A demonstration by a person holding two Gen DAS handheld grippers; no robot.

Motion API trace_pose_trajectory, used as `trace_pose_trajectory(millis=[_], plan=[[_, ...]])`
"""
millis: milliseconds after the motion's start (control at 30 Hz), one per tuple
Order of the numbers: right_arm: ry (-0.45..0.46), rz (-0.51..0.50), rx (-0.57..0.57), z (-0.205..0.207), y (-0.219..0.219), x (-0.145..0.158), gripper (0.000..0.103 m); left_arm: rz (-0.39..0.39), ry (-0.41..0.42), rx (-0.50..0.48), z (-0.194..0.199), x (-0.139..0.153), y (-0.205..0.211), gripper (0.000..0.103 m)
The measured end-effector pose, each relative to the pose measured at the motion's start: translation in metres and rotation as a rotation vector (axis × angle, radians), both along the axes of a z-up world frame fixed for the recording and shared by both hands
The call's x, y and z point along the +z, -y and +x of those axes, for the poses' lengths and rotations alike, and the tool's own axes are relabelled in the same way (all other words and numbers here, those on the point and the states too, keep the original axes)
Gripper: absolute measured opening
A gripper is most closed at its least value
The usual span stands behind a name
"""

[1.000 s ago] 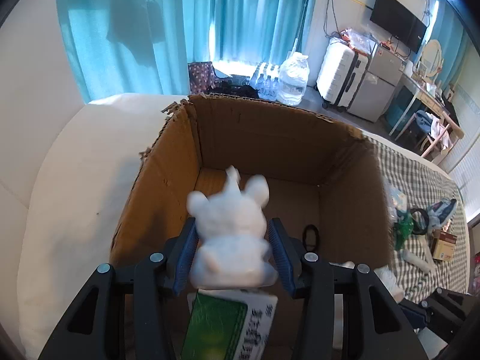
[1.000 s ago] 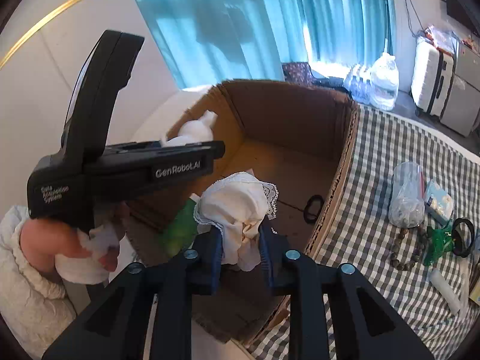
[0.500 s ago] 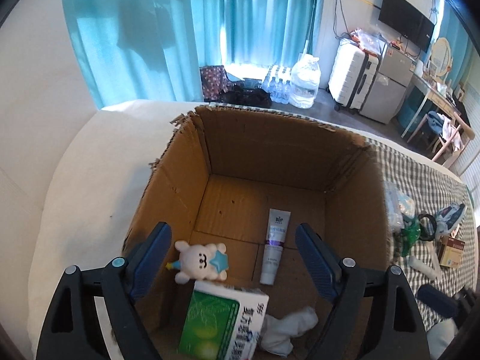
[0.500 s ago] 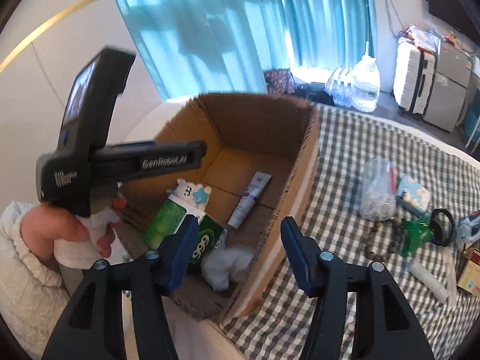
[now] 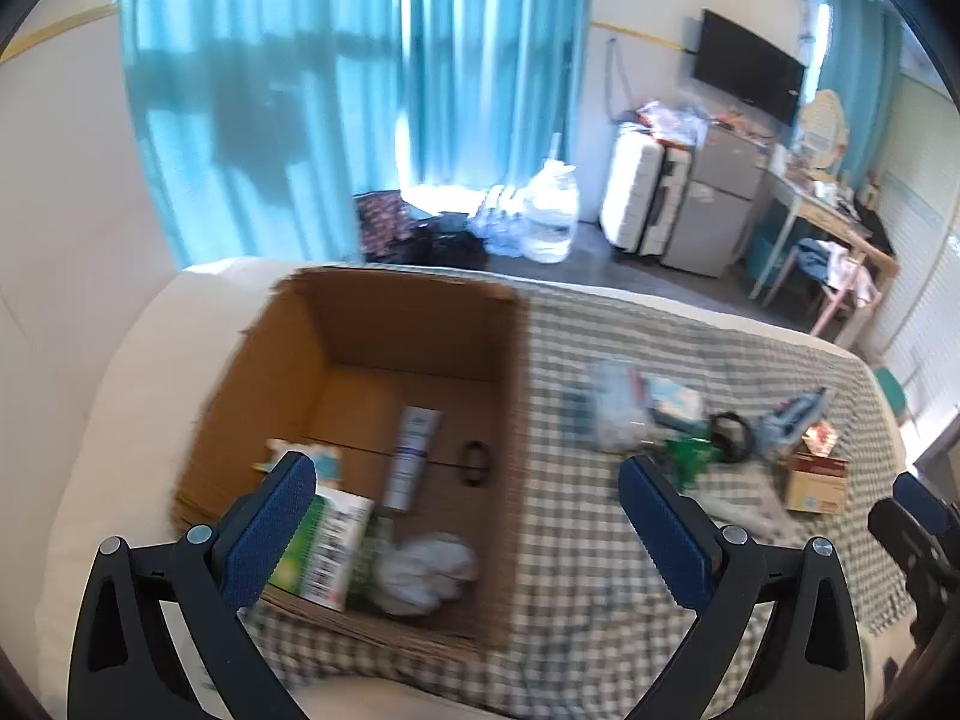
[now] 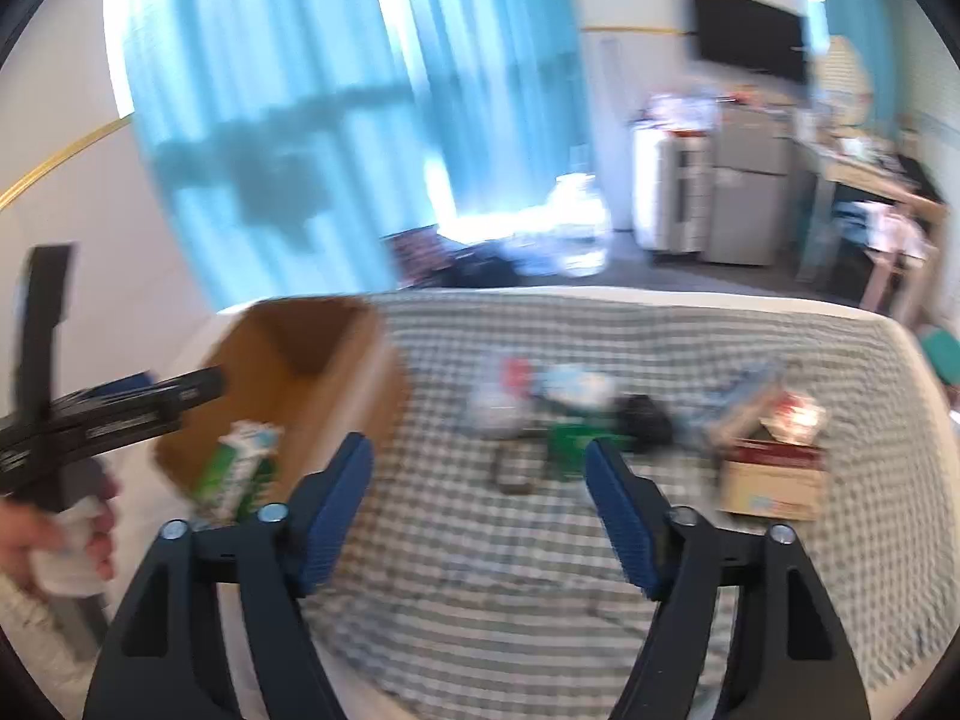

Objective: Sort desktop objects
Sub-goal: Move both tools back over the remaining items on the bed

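Both claws, left (image 5: 468, 510) and right (image 6: 477, 498), opening, empty over checked cloth (image 6: 540, 570).

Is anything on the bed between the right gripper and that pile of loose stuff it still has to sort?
Nothing visible. Only bare checked cloth lies between the right gripper, whose empty fingers are opening, and the pile. The cardboard box sits off to the left.

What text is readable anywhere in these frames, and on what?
None is legible.
Green box in the cardboard box: barcode and print, too blurred.
White tube: label print, too small.
Left gripper body in the right wrist view: white lettering, motion-blurred.
Small carton on the checked cloth: blurred.
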State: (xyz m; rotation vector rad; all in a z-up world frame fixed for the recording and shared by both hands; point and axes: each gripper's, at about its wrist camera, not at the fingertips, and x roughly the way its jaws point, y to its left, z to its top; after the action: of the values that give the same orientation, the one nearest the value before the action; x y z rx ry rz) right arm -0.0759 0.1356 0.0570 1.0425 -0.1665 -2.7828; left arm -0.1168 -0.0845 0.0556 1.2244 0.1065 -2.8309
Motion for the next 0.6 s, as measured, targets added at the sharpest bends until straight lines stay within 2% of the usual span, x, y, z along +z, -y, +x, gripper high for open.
trace_pose_trajectory(millis=[100,267,367,500,600], plan=[[0.023,-0.013,-0.085,0.010,-0.040,-0.003,0.085,0.014,-0.008,-0.044,0.008,-0.003,-0.036,0.103],[0.046,0.005,-0.194,0.032,-0.091,-0.013,0.088,0.035,0.020,-0.122,0.013,-0.027,-0.093,0.103],[0.068,-0.002,-0.249,0.034,-0.113,-0.025,0.088,0.008,0.042,-0.148,0.013,-0.043,-0.118,0.103],[0.091,-0.034,-0.282,0.027,-0.130,-0.038,0.088,-0.022,0.070,-0.169,0.004,-0.063,-0.136,0.103],[0.105,-0.043,-0.255,0.019,-0.130,-0.054,0.088,-0.018,0.087,-0.176,-0.002,-0.081,-0.139,0.103]])
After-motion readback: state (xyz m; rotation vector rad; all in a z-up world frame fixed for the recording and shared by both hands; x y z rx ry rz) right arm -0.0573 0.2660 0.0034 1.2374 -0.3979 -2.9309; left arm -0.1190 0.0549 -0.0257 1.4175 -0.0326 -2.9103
